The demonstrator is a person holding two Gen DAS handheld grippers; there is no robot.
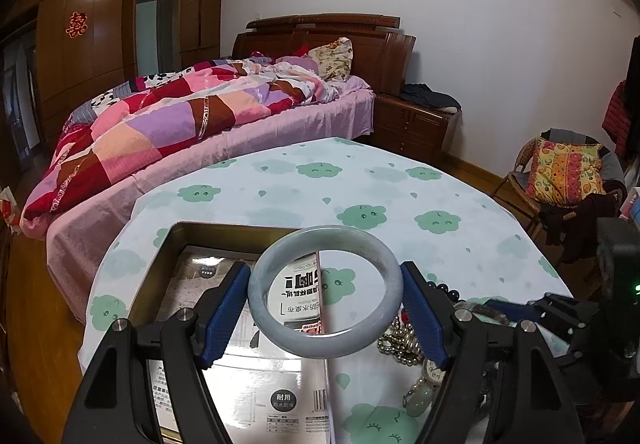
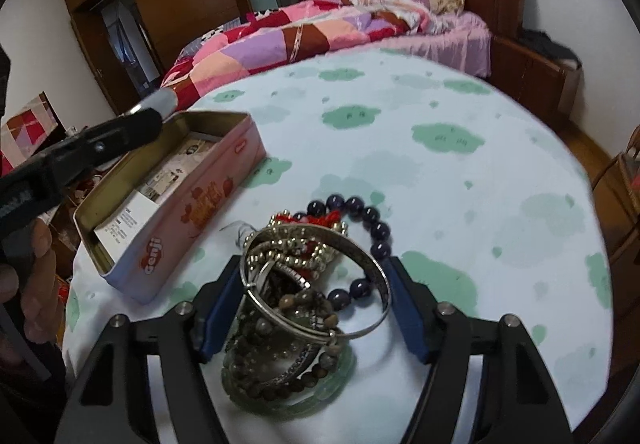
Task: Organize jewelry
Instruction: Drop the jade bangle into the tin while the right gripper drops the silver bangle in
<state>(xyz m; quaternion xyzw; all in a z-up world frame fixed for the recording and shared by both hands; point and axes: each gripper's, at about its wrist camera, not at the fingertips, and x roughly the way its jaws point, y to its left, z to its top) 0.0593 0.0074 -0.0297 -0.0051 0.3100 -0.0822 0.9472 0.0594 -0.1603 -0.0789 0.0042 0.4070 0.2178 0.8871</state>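
Bedroom walls, a wooden wardrobe and a bed (image 1: 200, 116) under a patchwork quilt are seen behind a round table (image 1: 400, 196) covered in a cloud-print cloth. A pale grey-green jade bangle (image 1: 324, 290) is clamped between the blue pads of the left tool (image 1: 325, 314) and held above the right edge of an open pink tin (image 2: 192, 200), which is lined with printed paper. To the right of the tin, a heap of jewelry (image 2: 296, 304) is piled on the cloth: a silver bangle (image 2: 320, 284), brown bead bracelets, a green bangle underneath and a dark purple bead bracelet (image 2: 360, 228) on the far side. The right tool (image 2: 312, 308) is spread around this heap, its pads standing clear of the silver bangle, nothing gripped. A person's hand (image 2: 32, 284) is visible left of the tin.
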